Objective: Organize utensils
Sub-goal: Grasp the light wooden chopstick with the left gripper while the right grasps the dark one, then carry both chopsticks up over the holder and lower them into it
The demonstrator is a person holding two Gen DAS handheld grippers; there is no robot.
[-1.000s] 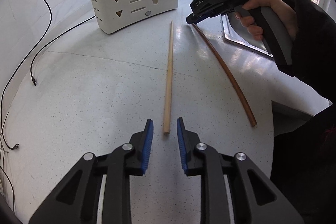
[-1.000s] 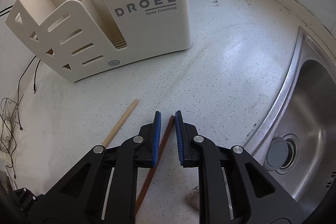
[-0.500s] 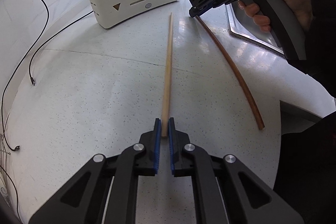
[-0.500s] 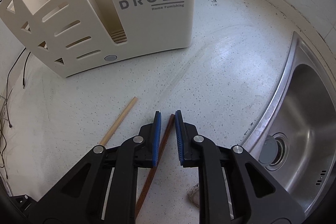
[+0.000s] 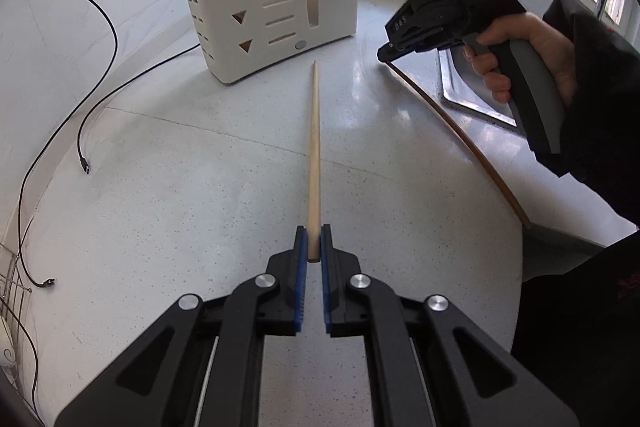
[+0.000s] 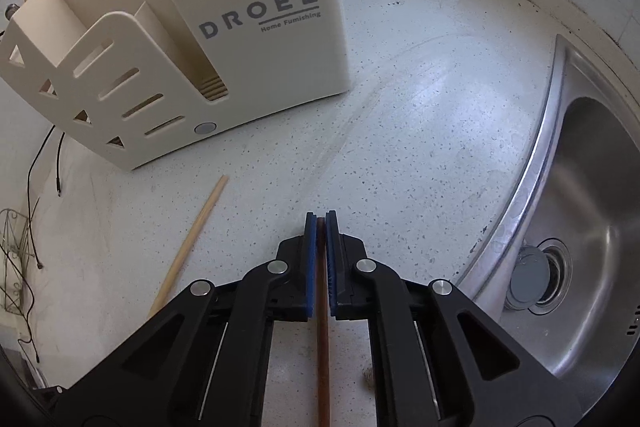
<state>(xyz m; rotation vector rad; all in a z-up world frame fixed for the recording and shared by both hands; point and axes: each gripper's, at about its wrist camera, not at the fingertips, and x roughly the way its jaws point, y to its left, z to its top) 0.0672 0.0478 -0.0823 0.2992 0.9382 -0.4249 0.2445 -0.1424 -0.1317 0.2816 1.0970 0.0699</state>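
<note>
A light wooden chopstick (image 5: 315, 143) lies along the white speckled counter, pointing at the cream utensil holder (image 5: 272, 15). My left gripper (image 5: 314, 239) is shut on its near end. A dark brown chopstick (image 5: 460, 139) runs to the right of it. My right gripper (image 6: 321, 223) is shut on the far tip of the dark chopstick (image 6: 322, 339), which is raised off the counter there. In the left wrist view the right gripper (image 5: 390, 53) holds that tip near the sink. The holder (image 6: 168, 51) has several chopsticks standing in it.
A steel sink (image 6: 576, 203) with a drain lies to the right of the counter. Black cables (image 5: 84, 131) trail across the counter on the left, and a wire rack (image 6: 16, 263) stands at the far left. A wall rises behind the holder.
Both grippers closed: the left on the light chopstick's near end, the right on the dark chopstick's tip. The right gripper has lifted its end.
</note>
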